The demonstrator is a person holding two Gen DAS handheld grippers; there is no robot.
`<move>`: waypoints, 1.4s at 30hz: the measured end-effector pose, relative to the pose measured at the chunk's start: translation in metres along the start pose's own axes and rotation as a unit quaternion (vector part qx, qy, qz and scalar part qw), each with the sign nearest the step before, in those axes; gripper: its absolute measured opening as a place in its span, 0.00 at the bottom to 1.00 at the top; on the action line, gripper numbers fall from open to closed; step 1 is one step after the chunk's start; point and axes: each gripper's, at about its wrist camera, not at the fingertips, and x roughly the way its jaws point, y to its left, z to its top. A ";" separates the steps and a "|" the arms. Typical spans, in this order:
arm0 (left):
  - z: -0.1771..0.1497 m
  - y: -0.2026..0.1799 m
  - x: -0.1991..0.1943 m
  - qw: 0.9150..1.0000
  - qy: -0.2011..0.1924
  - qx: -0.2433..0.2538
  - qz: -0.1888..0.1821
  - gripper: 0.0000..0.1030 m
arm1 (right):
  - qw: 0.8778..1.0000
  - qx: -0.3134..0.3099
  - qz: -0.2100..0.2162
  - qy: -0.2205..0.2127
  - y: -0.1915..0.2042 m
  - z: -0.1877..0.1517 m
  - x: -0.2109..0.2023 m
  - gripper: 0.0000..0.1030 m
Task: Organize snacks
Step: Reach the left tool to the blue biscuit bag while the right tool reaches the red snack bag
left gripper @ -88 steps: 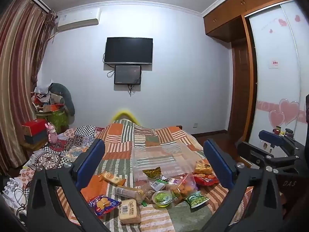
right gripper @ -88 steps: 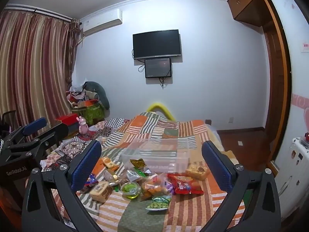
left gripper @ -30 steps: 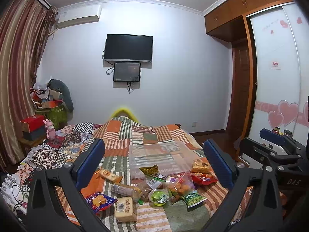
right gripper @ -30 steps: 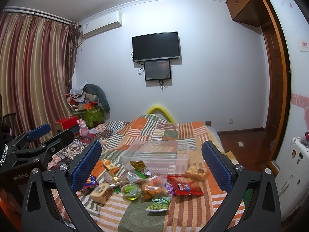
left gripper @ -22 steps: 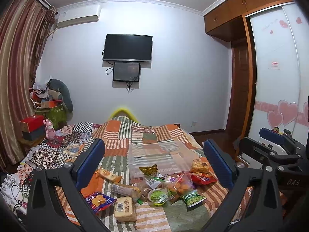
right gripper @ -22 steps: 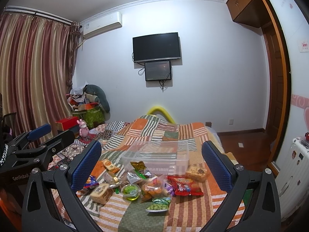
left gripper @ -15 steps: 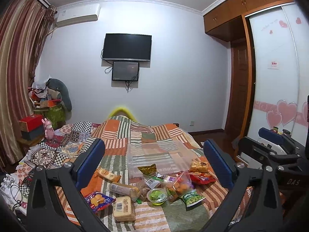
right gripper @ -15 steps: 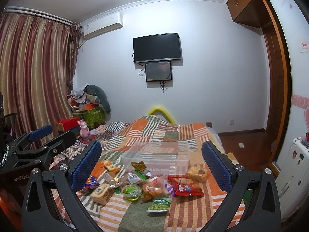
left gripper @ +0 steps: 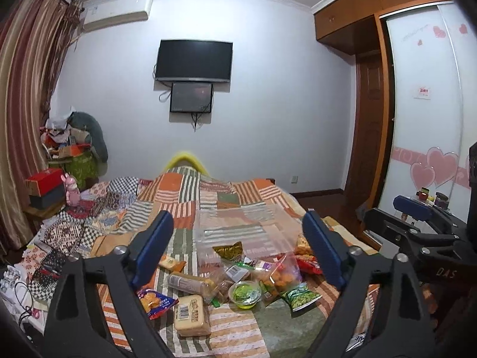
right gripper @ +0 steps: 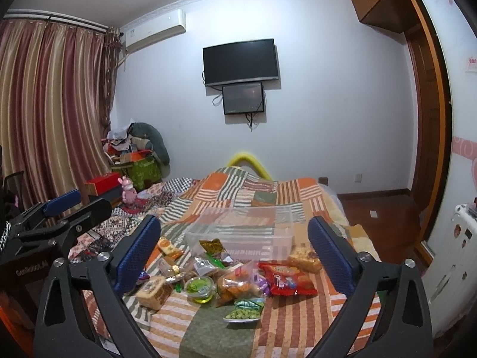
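Nothing is sorted yet: the snacks point(right gripper: 238, 280) lie on the bed point(right gripper: 298, 328) before the empty clear bin point(right gripper: 238, 232), and both the left hand-held gripper point(left gripper: 238, 247) and the right hand-held gripper point(right gripper: 235, 250), jaws just narrowing, grasp nothing.

left wrist: from bed point(left gripper: 184, 197) foot, faces TV point(left gripper: 194, 58) wall, slightly down | right wrist: same, further right | shared: snacks point(left gripper: 244, 291) point(right gripper: 200, 287), bin point(left gripper: 247, 226) point(right gripper: 238, 226)

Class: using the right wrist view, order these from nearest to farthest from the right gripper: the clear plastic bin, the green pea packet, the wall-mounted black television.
1. Green pea packet: front of the snack pile.
2. Clear plastic bin: on the bed behind the snacks.
3. Wall-mounted black television: far wall.
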 end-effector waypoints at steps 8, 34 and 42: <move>-0.012 0.039 0.029 0.998 0.053 -0.001 0.025 0.77 | 0.999 0.017 -0.014 0.044 -0.018 -0.015 0.023 0.89; -0.136 0.170 0.159 0.941 0.313 -0.061 0.112 0.92 | 0.961 0.051 -0.080 0.261 -0.094 -0.070 0.127 0.77; -0.144 0.168 0.177 0.941 0.315 -0.068 0.100 1.00 | 0.950 0.076 -0.053 0.299 -0.104 -0.078 0.154 0.77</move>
